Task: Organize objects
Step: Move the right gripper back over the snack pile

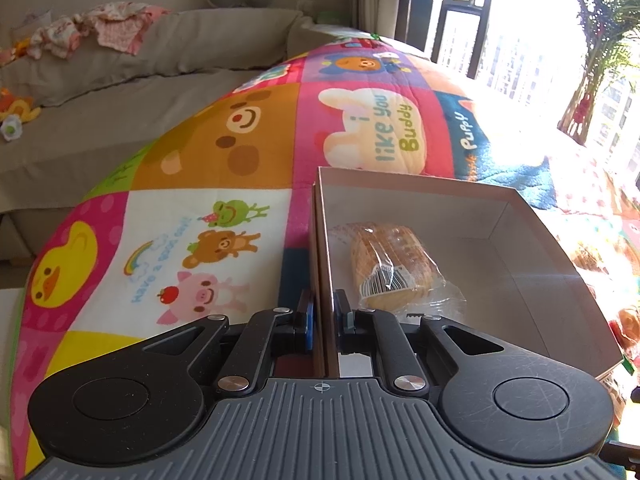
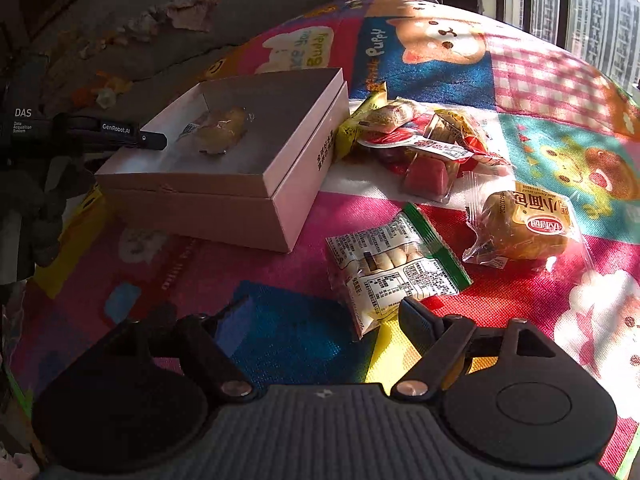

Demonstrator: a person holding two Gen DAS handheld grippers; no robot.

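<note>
You're working over the cartoon play mat (image 2: 532, 80). The pink cardboard box (image 2: 280, 184) is sitting open on it, one wrapped bread (image 1: 390, 266) lying inside. Your left gripper (image 1: 323, 312) is pinching the box's near wall, jaws narrow, clamped on the cardboard. Snack pile (image 2: 424, 140) is lying just right of the box. The bun packet (image 2: 524, 228) is sitting nearer, far right. Your right gripper (image 2: 324, 320) is hovering with jaws spread wide, nothing gripped, the biscuit packet (image 2: 396, 268) lying just beyond its fingertips.
</note>
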